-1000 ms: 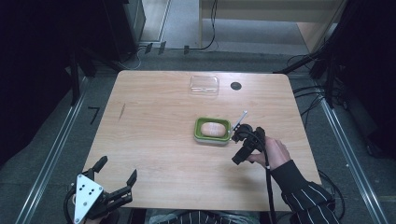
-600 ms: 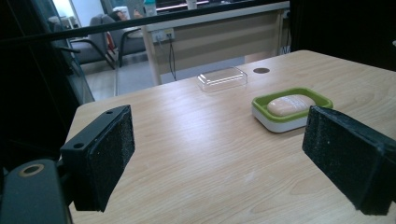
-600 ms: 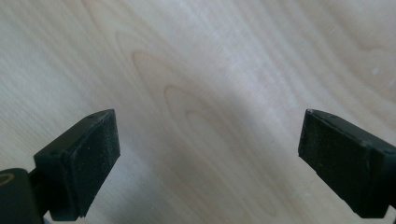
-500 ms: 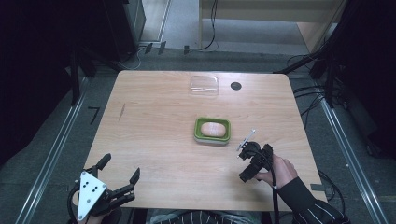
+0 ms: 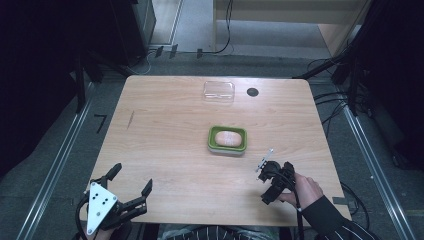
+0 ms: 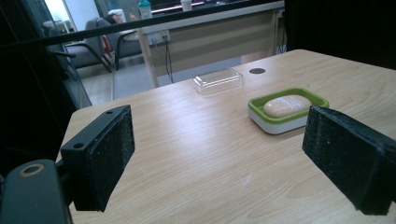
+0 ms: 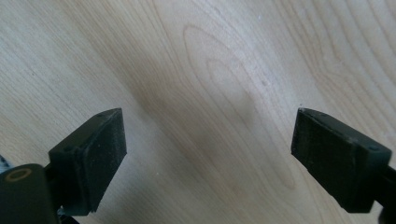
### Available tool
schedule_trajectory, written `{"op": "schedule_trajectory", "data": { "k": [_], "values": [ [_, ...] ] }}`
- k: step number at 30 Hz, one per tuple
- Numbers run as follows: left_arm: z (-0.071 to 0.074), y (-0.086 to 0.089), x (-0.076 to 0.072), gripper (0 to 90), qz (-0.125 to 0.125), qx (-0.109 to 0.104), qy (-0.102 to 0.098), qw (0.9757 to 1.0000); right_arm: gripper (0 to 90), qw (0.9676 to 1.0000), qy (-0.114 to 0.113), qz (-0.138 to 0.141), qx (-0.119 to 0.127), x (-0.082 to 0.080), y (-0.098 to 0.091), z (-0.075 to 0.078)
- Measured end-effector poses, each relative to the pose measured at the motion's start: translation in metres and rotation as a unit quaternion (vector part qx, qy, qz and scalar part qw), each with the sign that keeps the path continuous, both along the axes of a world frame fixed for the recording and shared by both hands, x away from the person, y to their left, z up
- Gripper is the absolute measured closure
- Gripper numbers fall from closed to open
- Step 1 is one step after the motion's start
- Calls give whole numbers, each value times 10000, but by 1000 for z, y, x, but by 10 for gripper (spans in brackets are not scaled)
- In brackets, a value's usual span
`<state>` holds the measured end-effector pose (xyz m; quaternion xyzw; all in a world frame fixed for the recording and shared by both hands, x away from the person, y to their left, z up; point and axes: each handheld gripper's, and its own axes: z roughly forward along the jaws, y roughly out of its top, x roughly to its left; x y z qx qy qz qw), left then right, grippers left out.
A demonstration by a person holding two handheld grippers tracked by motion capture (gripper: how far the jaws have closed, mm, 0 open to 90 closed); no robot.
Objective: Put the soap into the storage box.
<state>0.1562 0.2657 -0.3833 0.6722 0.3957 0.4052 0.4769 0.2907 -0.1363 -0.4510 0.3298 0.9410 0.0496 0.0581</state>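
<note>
A green soap dish (image 5: 213,143) (image 6: 280,123) holding a pale bar of soap (image 5: 228,137) (image 6: 286,105) sits right of the table's middle. My left gripper (image 5: 132,177) (image 6: 217,144) hovers at the near left corner, open and empty, aimed at the dish from a distance. My right gripper (image 5: 267,184) (image 7: 205,144) is near the front right edge, below the dish, pointing down at bare wood. Its jaws have just been closing a little but stand wide apart with nothing between them.
A clear plastic lid (image 5: 219,91) (image 6: 218,80) lies near the far edge of the wooden table (image 5: 165,130), with a small black round hole (image 5: 252,92) (image 6: 256,71) to its right. Dark floor, rails and cables surround the table.
My right gripper has moved from beside the dish toward the table's near edge and sunk lower. The left gripper has stayed in place.
</note>
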Motion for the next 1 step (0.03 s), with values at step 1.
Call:
{"op": "schedule_trajectory", "data": {
  "k": [1],
  "values": [
    [0, 0, 0, 96, 0, 0, 0, 10000, 114, 10000, 0, 0, 0, 0, 0, 0]
  ]
}}
